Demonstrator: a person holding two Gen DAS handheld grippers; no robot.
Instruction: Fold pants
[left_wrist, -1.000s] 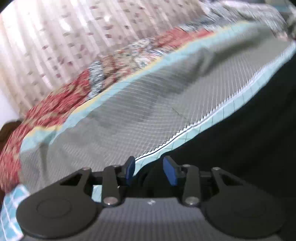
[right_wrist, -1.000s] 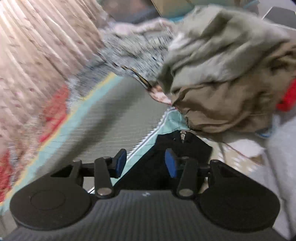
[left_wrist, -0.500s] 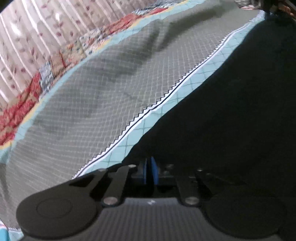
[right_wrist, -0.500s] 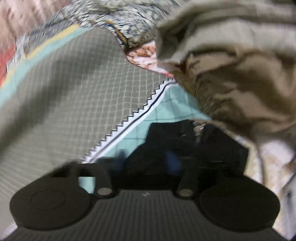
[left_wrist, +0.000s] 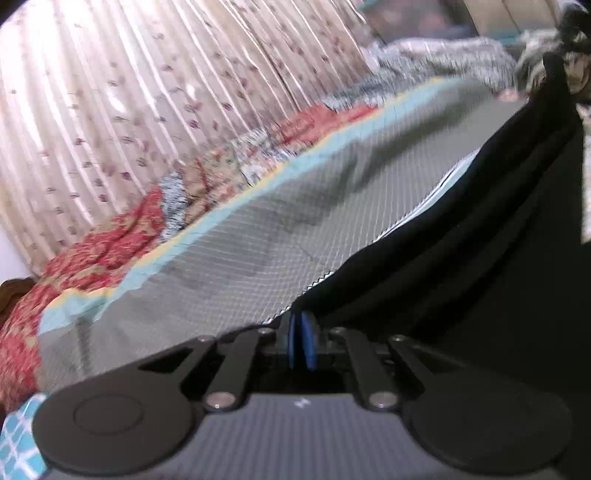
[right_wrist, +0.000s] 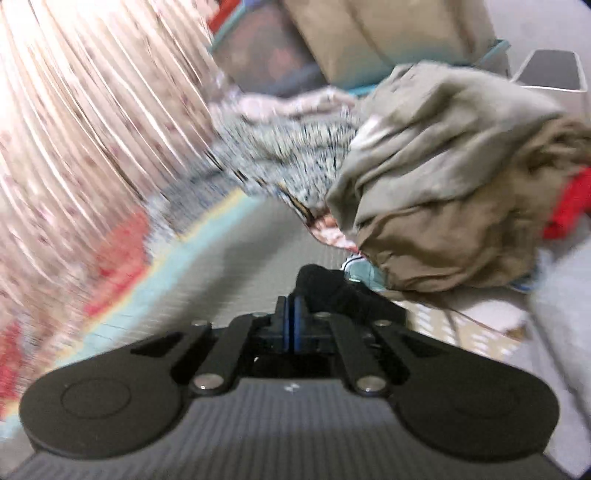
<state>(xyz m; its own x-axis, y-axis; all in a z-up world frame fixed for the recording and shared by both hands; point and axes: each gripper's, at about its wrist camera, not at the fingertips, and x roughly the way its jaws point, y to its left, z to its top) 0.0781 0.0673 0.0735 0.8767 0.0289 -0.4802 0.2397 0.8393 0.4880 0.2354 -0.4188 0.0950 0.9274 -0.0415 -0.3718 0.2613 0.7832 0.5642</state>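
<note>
The black pants (left_wrist: 480, 240) hang stretched and lifted above the grey quilted bedspread (left_wrist: 258, 240), filling the right of the left wrist view. My left gripper (left_wrist: 301, 334) is shut on one edge of the pants. In the right wrist view my right gripper (right_wrist: 290, 323) is shut on another bunched edge of the black pants (right_wrist: 332, 291), held above the bed. The far raised end of the pants shows in the left wrist view at the upper right.
A heap of tan and olive clothes (right_wrist: 443, 184) lies right of the right gripper, with a red item (right_wrist: 569, 206) beside it. A patterned blanket (right_wrist: 280, 155) lies beyond. A floral curtain (left_wrist: 147, 92) runs along the bed's far side.
Both grippers went from open to shut on the pants' edge. Both then rose, lifting the pants off the bedspread.
</note>
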